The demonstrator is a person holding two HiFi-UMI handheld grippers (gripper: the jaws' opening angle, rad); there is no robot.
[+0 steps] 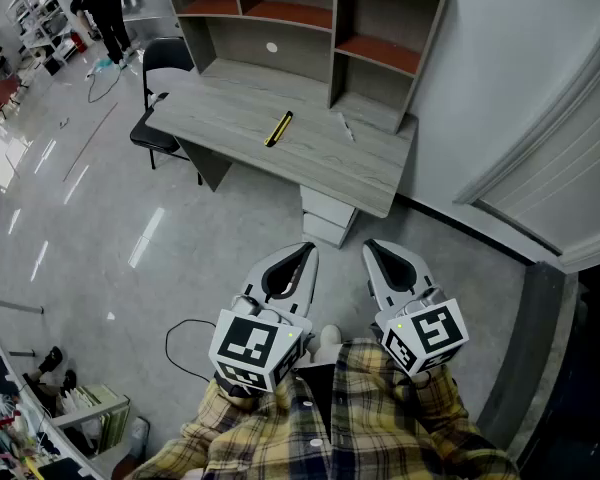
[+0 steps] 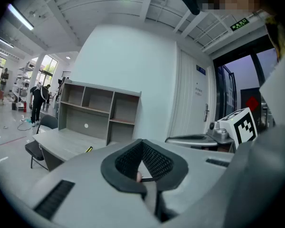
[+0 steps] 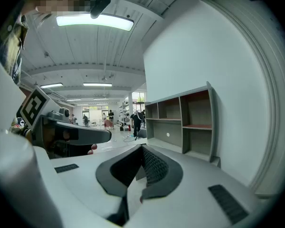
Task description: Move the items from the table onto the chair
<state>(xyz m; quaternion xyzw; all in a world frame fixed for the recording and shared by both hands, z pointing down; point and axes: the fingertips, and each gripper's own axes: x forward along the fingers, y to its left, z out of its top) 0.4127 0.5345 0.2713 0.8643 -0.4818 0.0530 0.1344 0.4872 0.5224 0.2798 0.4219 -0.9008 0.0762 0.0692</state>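
A yellow and black tool (image 1: 278, 128) lies on the grey desk (image 1: 230, 118), with a small pale item (image 1: 346, 126) to its right. A black chair (image 1: 163, 83) stands at the desk's left end. Both grippers hang low over the floor, well short of the desk. My left gripper (image 1: 301, 253) is shut and holds nothing. My right gripper (image 1: 374, 250) is likewise shut and empty. In the left gripper view the shut left gripper (image 2: 142, 143) points toward the desk (image 2: 61, 145), where the yellow tool (image 2: 89, 149) shows small. The right gripper (image 3: 143, 149) faces the shelving (image 3: 180, 122).
A shelf unit (image 1: 310, 18) stands on the back of the desk. A white drawer cabinet (image 1: 328, 216) sits under its near end. A black cable (image 1: 180, 353) lies on the floor at my left. A door (image 1: 560, 158) closes the right side. A person (image 1: 108, 8) stands far off.
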